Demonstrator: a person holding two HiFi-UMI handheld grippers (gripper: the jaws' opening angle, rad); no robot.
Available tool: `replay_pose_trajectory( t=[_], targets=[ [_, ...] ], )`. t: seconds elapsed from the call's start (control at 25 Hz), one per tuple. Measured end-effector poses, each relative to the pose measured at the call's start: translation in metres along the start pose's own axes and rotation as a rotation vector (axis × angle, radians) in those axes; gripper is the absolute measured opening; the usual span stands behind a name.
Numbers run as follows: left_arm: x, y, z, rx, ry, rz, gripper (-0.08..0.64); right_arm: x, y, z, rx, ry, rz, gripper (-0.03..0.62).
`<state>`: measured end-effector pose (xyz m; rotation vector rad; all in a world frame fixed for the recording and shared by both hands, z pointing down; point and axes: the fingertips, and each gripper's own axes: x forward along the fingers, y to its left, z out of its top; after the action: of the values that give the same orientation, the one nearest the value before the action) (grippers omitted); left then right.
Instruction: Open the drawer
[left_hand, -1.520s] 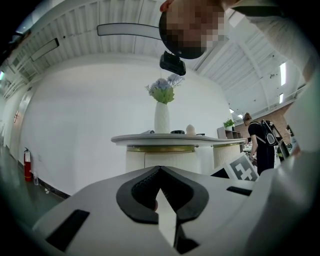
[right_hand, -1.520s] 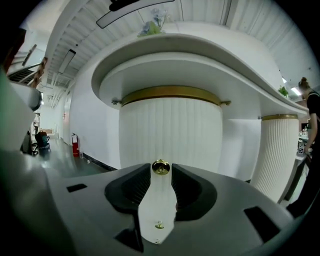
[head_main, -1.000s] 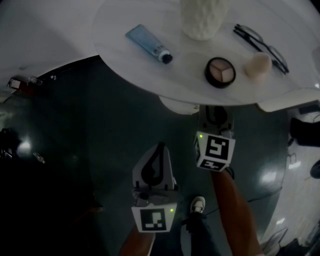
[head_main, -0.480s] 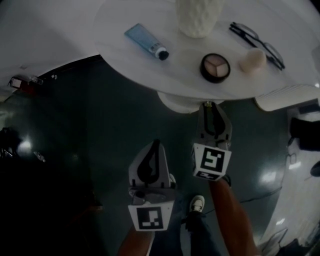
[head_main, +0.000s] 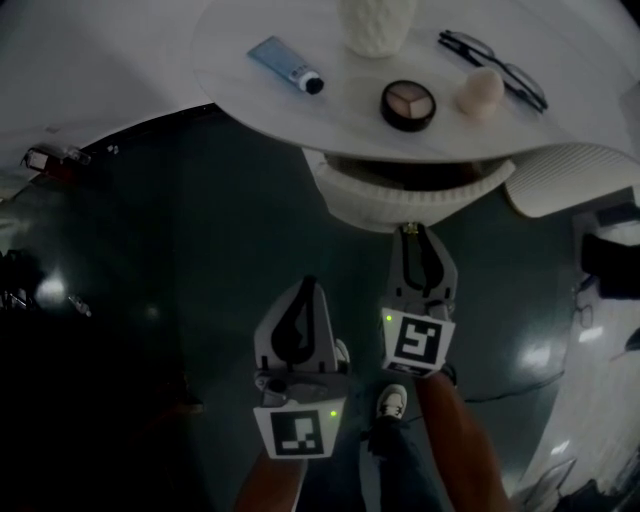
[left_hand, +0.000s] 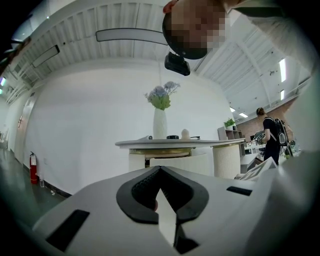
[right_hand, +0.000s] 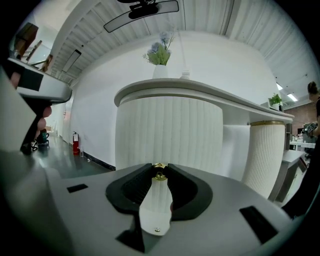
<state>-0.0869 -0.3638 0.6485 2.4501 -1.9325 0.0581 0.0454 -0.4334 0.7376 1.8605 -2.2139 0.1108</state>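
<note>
**Drawer part-way out, knob in the right jaws**

The right hand-held gripper (head_main: 413, 230) is clamped on the gold knob (right_hand: 159, 172) of the ribbed drawer (head_main: 400, 207). The drawer stands part-way out under the white bench (head_main: 250, 100), at 12 o'clock from that gripper, and its inside is too dark to read. The left hand-held gripper (head_main: 309, 285), at 8 o'clock from the right one, is closed and empty. On the bench lie a tube (head_main: 285, 64), vase (head_main: 375, 25), compact (head_main: 408, 104), sponge (head_main: 478, 92) and glasses (head_main: 495, 68).

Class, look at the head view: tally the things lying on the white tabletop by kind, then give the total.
Light blue tube with dark cap: 1
White textured vase: 1
Round black eyeshadow compact: 1
Peach egg-shaped sponge: 1
Black-framed glasses: 1
Total: 5
</note>
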Motion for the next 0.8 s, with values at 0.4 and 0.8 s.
replay_pose_trajectory(
  t=[0.4, 0.8],
  targets=[
    [-0.037, -0.004, 0.006, 0.012, -0.008, 0.042, 0.003, -0.053, 0.007, -0.015, -0.006, 0.005, 0.001, 0.104],
    [-0.062, -0.008, 0.016, 0.025, -0.03, 0.076, 0.003, -0.097, 0.012, -0.027, -0.026, 0.019, 0.014, 0.104]
  ],
)
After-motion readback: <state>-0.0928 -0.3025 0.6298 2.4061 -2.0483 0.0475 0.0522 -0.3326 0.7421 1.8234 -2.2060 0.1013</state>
